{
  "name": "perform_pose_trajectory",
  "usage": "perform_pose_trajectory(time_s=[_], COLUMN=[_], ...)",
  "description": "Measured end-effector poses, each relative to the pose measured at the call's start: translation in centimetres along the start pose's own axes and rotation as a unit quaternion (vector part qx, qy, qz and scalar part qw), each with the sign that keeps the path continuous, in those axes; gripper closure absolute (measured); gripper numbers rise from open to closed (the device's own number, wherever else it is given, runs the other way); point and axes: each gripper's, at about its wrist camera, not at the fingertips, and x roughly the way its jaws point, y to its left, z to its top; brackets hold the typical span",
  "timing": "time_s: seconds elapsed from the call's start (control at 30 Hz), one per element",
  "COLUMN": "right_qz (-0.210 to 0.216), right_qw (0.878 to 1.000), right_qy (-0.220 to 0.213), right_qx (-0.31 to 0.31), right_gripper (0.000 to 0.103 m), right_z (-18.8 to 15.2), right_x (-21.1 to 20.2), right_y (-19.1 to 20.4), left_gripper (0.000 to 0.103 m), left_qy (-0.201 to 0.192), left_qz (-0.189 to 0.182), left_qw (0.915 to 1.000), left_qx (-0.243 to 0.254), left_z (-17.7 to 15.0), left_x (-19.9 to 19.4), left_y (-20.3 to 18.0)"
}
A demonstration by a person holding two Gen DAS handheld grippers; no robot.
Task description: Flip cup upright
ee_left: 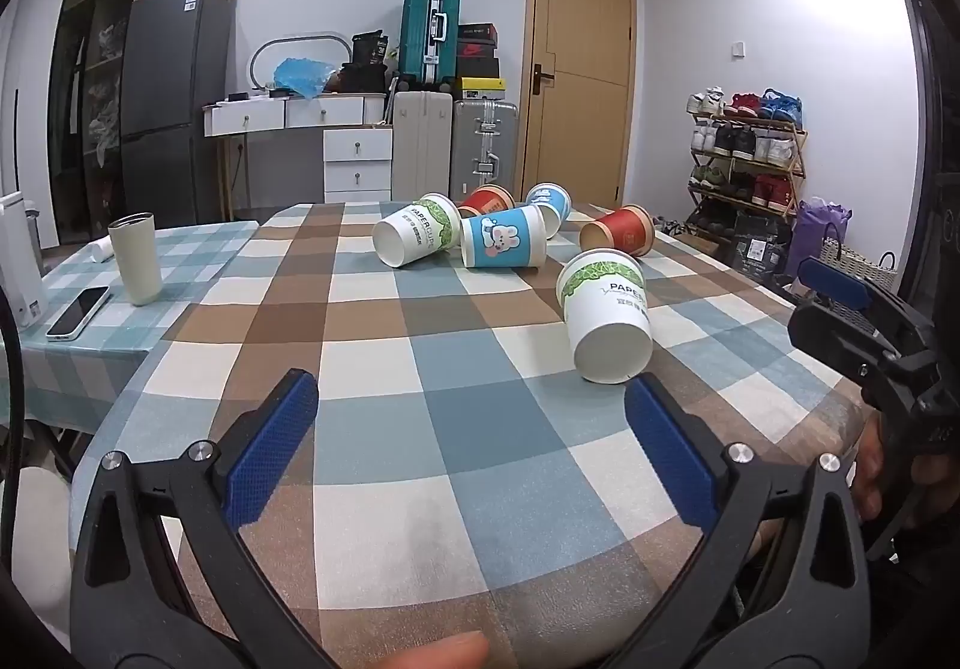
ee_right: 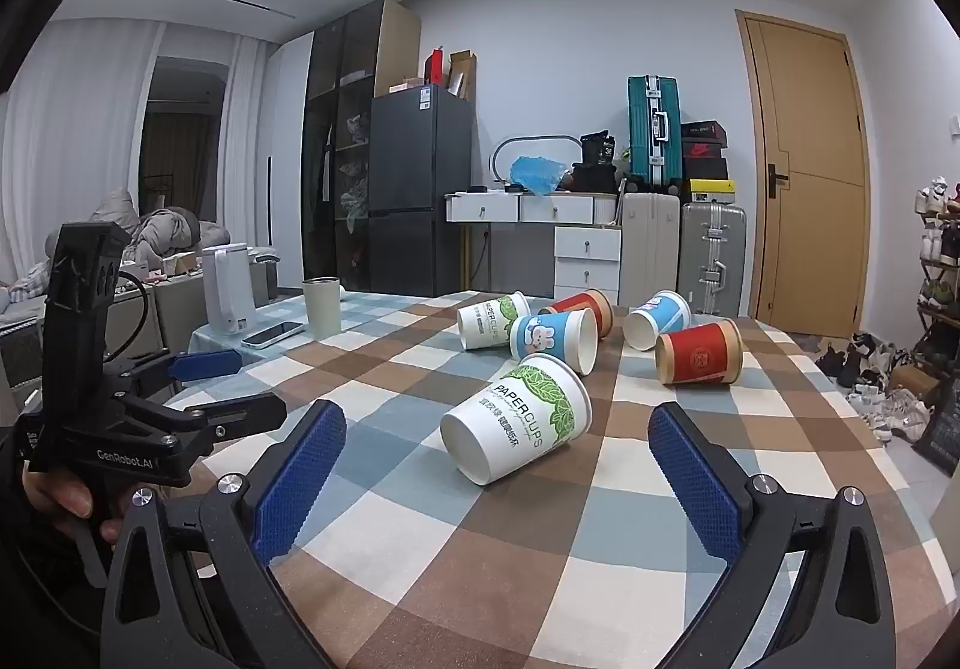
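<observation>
Several paper cups lie on their sides on the checked tablecloth (ee_left: 384, 369). The nearest is a white and green cup (ee_left: 606, 318), its base toward me; it also shows in the right wrist view (ee_right: 519, 417). Behind it lie a second white and green cup (ee_left: 417, 237), a blue rabbit cup (ee_left: 504, 246), another blue cup (ee_left: 549, 204) and two red cups (ee_left: 621, 234) (ee_left: 489, 201). My left gripper (ee_left: 471, 417) is open and empty, just short of the nearest cup. My right gripper (ee_right: 495, 447) is open and empty, its fingers either side of that cup, a little short of it.
A cream tumbler (ee_left: 137, 258) stands upright at the left next to a phone (ee_left: 78, 312) and a white appliance (ee_right: 228, 288). The table's right edge (ee_left: 840, 399) curves away near the right gripper. Suitcases, drawers and a shoe rack stand behind the table.
</observation>
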Motion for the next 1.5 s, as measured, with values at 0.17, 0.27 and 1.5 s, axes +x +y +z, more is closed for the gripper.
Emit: perform_pose_trajectory(time_s=[0.17,0.27,1.5], right_qz=[0.000,0.000,-0.002], right_qw=[1.000,1.000,1.000], right_qy=[0.001,0.001,-0.001], right_qx=[0.000,-0.001,0.000], right_gripper=[0.000,0.000,0.000], right_z=[0.02,0.02,0.10], right_x=[0.01,-0.03,-0.22], right_y=[0.02,0.05,-0.22], left_gripper=[0.001,0.001,0.001], left_qy=[0.000,0.000,-0.002], left_qz=[-0.002,0.000,0.003], left_qw=[1.0000,1.0000,1.0000], left_qx=[0.001,0.005,0.003], left_z=[-0.03,-0.03,-0.23], left_x=[-0.04,-0.08,-0.12], left_y=[0.00,-0.05,-0.10])
